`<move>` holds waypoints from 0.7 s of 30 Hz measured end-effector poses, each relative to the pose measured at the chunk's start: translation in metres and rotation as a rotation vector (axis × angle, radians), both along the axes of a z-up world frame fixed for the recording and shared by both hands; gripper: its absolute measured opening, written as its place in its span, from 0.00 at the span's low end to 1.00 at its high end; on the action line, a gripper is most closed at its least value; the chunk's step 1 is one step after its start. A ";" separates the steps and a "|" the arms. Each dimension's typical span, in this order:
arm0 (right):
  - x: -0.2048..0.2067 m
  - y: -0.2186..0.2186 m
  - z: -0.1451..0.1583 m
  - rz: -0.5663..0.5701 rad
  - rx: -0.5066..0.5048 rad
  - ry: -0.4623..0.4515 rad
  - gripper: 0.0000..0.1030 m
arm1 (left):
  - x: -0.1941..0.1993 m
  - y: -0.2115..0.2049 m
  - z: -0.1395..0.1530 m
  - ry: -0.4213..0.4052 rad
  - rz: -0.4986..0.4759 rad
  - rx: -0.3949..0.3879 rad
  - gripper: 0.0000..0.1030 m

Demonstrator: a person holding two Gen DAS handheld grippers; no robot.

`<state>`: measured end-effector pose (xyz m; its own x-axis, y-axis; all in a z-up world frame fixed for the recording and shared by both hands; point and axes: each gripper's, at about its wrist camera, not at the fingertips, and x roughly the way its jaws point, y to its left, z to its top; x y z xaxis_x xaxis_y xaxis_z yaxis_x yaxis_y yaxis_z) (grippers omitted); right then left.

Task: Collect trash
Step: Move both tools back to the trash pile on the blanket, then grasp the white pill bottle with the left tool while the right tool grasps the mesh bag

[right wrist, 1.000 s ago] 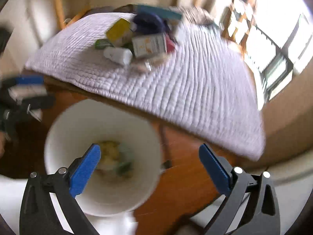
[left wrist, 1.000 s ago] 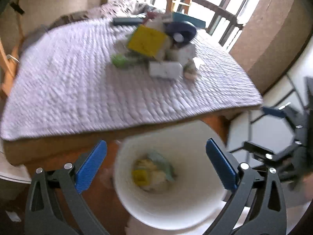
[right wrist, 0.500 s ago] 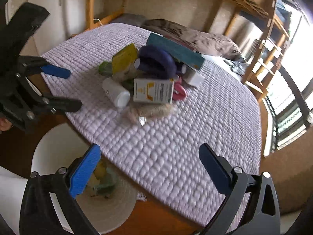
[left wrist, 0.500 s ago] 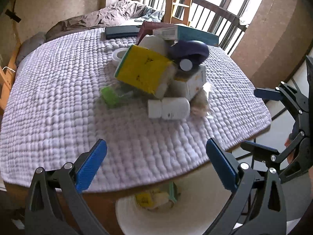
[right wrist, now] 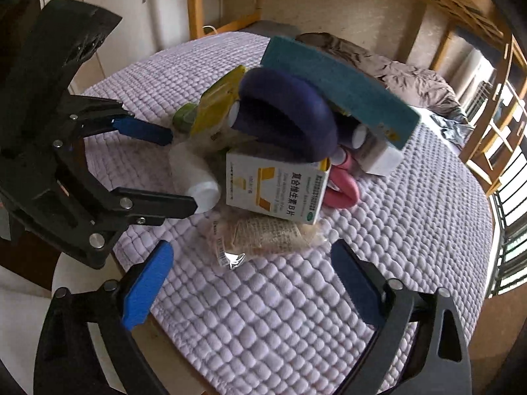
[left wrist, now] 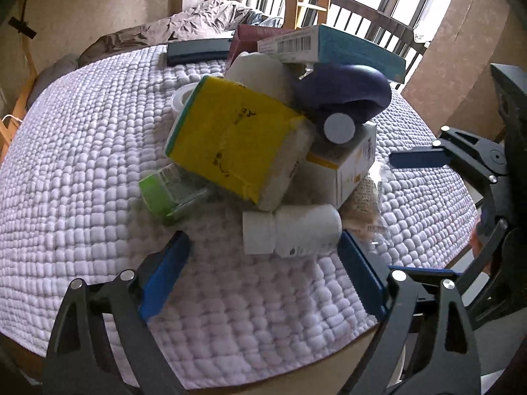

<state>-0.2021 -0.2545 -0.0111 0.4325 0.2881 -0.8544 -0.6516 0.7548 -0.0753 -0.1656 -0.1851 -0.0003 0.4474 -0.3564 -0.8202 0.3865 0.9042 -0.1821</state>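
A pile of trash lies on a lilac quilted cover [left wrist: 82,164]: a yellow box [left wrist: 234,141], a green-capped clear container [left wrist: 164,191], a purple curved item [left wrist: 342,92], a white medicine box [right wrist: 276,187], a teal box [right wrist: 332,89] and a pink item [right wrist: 342,187]. A white bottle [left wrist: 293,230] lies on its side between the tips of my left gripper [left wrist: 263,238]. Its jaws are closing and the pads stand clear of the bottle. My right gripper [right wrist: 252,247] is closing too, with a beige mesh packet [right wrist: 260,237] just ahead of its tips and untouched.
A white bin's rim [right wrist: 61,276] shows below the table edge at lower left. A tape roll [left wrist: 181,98] and a dark flat case [left wrist: 197,51] lie behind the pile. A rumpled brown duvet [right wrist: 411,79], wooden frames and a window stand beyond.
Both grippers have come from above the white bin to the pile on the quilt. The bin has dropped almost out of view. Both pairs of jaws stand slightly narrower.
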 end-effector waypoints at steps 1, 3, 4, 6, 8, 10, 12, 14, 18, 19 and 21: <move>0.003 0.002 -0.002 0.004 0.003 0.004 0.91 | 0.000 0.000 0.000 -0.001 -0.004 -0.004 0.90; 0.010 0.003 -0.005 0.014 0.015 0.014 0.91 | 0.002 -0.002 0.000 0.000 -0.009 -0.005 0.90; 0.013 0.003 -0.005 0.015 0.024 0.020 0.91 | 0.003 -0.003 -0.001 0.000 -0.009 -0.003 0.90; 0.016 0.000 -0.006 0.013 0.042 0.032 0.91 | 0.004 -0.005 -0.001 -0.003 -0.008 0.002 0.90; 0.021 -0.002 -0.005 0.015 0.053 0.033 0.91 | 0.005 -0.005 -0.001 -0.005 -0.005 0.003 0.88; 0.024 -0.004 -0.003 0.023 0.039 0.011 0.91 | 0.007 -0.005 -0.001 -0.008 -0.004 0.004 0.87; 0.029 -0.006 0.001 0.033 0.040 -0.015 0.91 | 0.008 -0.004 -0.002 -0.006 -0.003 0.002 0.87; 0.031 -0.008 0.004 0.047 0.043 -0.018 0.96 | 0.010 -0.005 -0.002 -0.008 -0.011 0.003 0.87; 0.039 -0.010 0.004 0.092 0.023 -0.014 0.96 | 0.011 -0.005 -0.003 -0.020 -0.025 0.013 0.87; 0.041 -0.010 0.003 0.100 0.017 -0.009 0.96 | 0.012 -0.005 -0.003 -0.023 -0.029 0.013 0.87; 0.044 -0.007 -0.001 0.121 -0.003 -0.002 0.96 | 0.013 -0.005 -0.003 -0.027 -0.039 0.012 0.87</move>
<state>-0.1579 -0.2613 -0.0120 0.3962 0.3353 -0.8548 -0.7377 0.6705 -0.0789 -0.1524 -0.1901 -0.0033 0.4556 -0.3643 -0.8122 0.4257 0.8905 -0.1605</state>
